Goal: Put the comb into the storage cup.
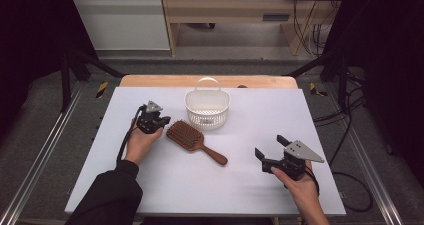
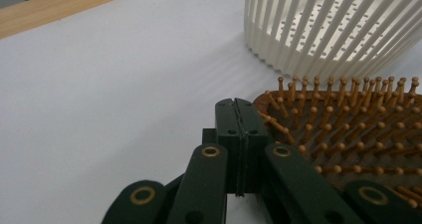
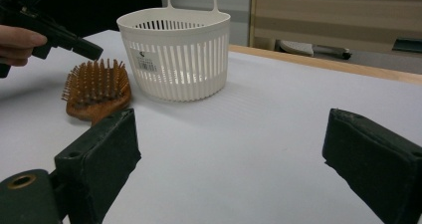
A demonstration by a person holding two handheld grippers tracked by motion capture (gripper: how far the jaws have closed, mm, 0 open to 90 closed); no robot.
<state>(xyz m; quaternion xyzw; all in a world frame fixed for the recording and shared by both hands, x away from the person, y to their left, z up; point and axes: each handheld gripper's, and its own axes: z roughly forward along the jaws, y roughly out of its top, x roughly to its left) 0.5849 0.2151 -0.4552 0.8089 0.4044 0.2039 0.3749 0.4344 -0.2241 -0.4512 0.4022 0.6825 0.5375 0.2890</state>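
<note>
Left gripper [image 1: 161, 121], jaws clenched empty at the wooden hairbrush [image 1: 192, 139] head, centre frame: open wide before gripping; right gripper [image 1: 272, 150] released.

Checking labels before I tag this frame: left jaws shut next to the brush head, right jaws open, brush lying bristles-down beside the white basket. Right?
One error: the hairbrush lies bristles up, not down. The left gripper view shows its pins standing upward, and the high view agrees. The rest holds: the left gripper has its jaws shut beside the brush head, the right gripper has its jaws open, and the brush lies beside the white basket.
</note>
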